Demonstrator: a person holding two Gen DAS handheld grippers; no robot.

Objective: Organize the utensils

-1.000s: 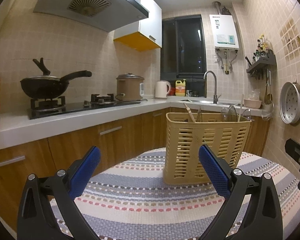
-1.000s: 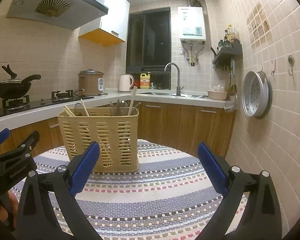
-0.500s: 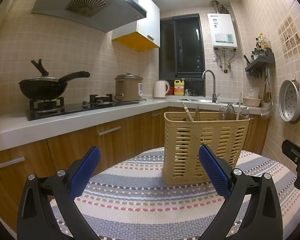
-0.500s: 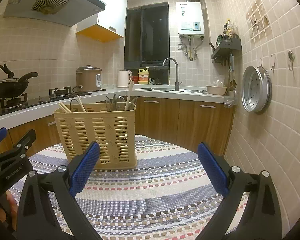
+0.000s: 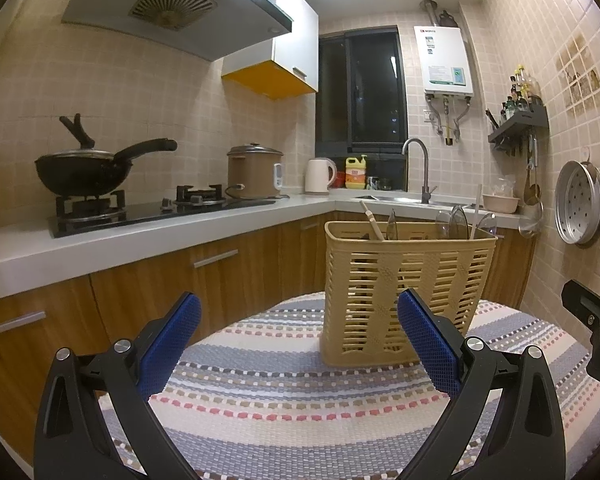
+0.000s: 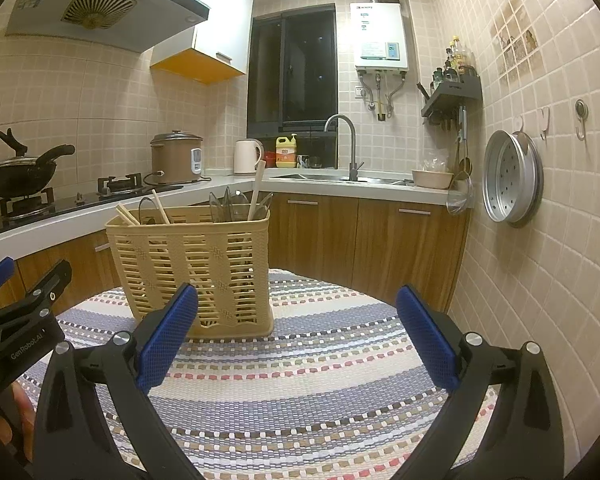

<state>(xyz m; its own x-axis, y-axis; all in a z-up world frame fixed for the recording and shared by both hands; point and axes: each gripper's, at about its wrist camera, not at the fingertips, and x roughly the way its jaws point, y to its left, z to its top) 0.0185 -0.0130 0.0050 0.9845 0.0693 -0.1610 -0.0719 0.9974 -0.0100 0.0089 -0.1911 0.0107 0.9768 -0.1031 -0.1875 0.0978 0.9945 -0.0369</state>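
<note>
A tan slatted plastic utensil basket [image 5: 404, 292] stands upright on the striped tablecloth [image 5: 292, 396]; it also shows in the right wrist view [image 6: 196, 268]. Chopsticks [image 6: 160, 210], a pale spatula handle [image 6: 257, 190] and clear plastic spoons [image 5: 458, 222] stick out of its top. My left gripper [image 5: 298, 344] is open and empty, held in front of the basket. My right gripper [image 6: 296, 338] is open and empty, to the right of the basket. Each gripper's black frame shows at the edge of the other's view.
The kitchen counter [image 5: 148, 232] runs behind with a black wok [image 5: 80, 172] on the stove, a rice cooker [image 5: 254, 172], a kettle [image 5: 320, 176] and a sink tap [image 5: 418, 168]. A steamer tray [image 6: 508, 176] hangs on the right wall. The table's edge curves near the cabinets.
Both grippers have drawn back and risen slightly, so the basket looks a little smaller and lower. Both stay open and empty. The basket has not moved.
</note>
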